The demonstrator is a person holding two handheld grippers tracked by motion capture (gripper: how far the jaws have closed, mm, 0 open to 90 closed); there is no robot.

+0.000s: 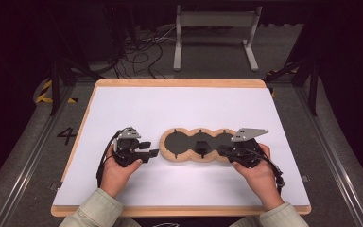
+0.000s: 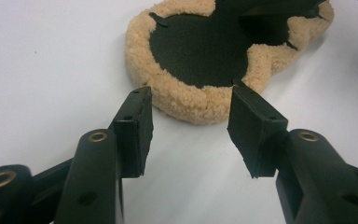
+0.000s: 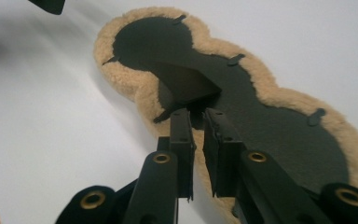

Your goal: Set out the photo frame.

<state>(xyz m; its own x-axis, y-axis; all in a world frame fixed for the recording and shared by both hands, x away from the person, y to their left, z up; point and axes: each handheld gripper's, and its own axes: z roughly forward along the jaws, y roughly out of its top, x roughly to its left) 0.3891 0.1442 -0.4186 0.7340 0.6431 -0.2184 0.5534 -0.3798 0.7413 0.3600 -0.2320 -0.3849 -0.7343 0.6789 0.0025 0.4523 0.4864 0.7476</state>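
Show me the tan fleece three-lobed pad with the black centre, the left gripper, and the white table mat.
Tan fleece three-lobed pad (image 2: 186, 100): left gripper view, fluffy near rim.
Left gripper (image 2: 189, 121): left gripper view, midway between fingertips.
White table mat (image 1: 170, 106): high view, bare far area.

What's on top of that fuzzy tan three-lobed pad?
A black lining covers the top of the fuzzy pad, with a raised black flap at its middle. The right gripper hangs over it, hiding part. Its underside is hidden against the white table.

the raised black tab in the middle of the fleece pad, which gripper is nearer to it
Right. The right gripper sits over the pad, tips at the tab; the left gripper waits off its left end.
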